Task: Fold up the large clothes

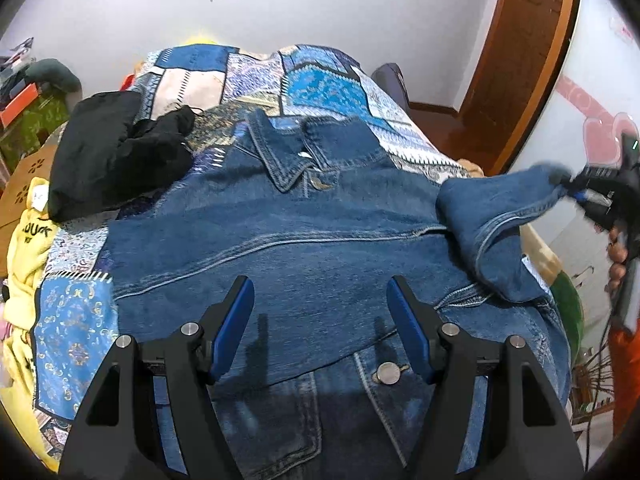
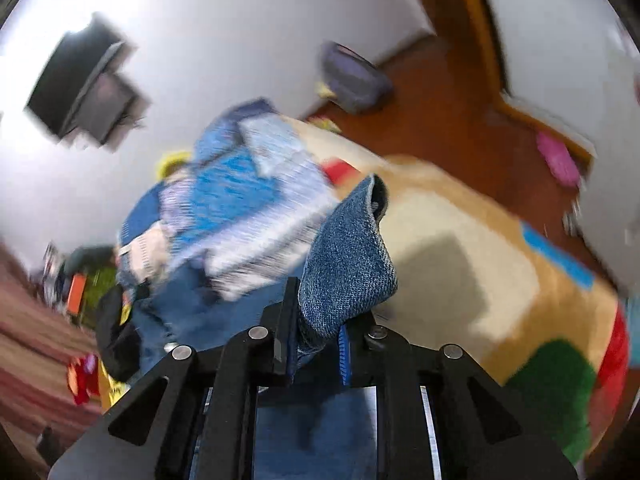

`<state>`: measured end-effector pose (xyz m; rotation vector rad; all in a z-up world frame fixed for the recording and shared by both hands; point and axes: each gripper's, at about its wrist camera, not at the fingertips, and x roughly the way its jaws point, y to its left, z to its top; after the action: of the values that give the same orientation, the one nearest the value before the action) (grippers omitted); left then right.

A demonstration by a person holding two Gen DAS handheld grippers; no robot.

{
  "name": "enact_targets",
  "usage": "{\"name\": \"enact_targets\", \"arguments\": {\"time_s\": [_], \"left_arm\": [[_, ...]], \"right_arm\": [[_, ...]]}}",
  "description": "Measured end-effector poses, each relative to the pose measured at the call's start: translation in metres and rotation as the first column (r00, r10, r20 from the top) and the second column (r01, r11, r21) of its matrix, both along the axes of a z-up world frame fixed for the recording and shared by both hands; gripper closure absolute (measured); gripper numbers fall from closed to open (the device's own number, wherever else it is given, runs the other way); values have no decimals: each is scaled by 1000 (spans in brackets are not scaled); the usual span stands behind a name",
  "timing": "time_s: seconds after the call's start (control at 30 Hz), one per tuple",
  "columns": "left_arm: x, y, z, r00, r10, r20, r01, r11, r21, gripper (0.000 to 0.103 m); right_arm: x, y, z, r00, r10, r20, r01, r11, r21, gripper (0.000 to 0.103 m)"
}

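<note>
A blue denim jacket (image 1: 312, 240) lies spread on a bed with a blue patchwork cover (image 1: 320, 84), collar toward the far side. My left gripper (image 1: 320, 300) is open and empty, hovering just above the jacket's middle. My right gripper (image 1: 576, 192) is at the right edge of the left wrist view, shut on the jacket's sleeve (image 1: 504, 216) and holding it lifted off the bed. In the blurred right wrist view the right gripper (image 2: 316, 344) pinches a fold of denim sleeve (image 2: 348, 268) between its pads.
A black garment (image 1: 116, 152) lies on the bed at the left, beside the collar. Yellow clothing (image 1: 28, 240) hangs at the bed's left edge. A brown wooden door (image 1: 520, 52) and wooden floor are at the right. A multicoloured rug (image 2: 480, 264) covers the floor.
</note>
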<state>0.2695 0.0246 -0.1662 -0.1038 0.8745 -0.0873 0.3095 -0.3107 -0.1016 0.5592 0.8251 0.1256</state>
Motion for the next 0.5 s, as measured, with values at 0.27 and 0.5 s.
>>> {"name": "enact_targets", "arguments": {"time_s": [0.27,0.5], "left_arm": [[-25,40,20,996,59,63,-57,998,-31,35],[-52,84,30,986,134,98,-130,990,-54,35]], "right_arm": [[-11,112,99,938,282,201,-259,956,-136,89],[-9,224,111,841,507,189,-476,859,-190,89]]}}
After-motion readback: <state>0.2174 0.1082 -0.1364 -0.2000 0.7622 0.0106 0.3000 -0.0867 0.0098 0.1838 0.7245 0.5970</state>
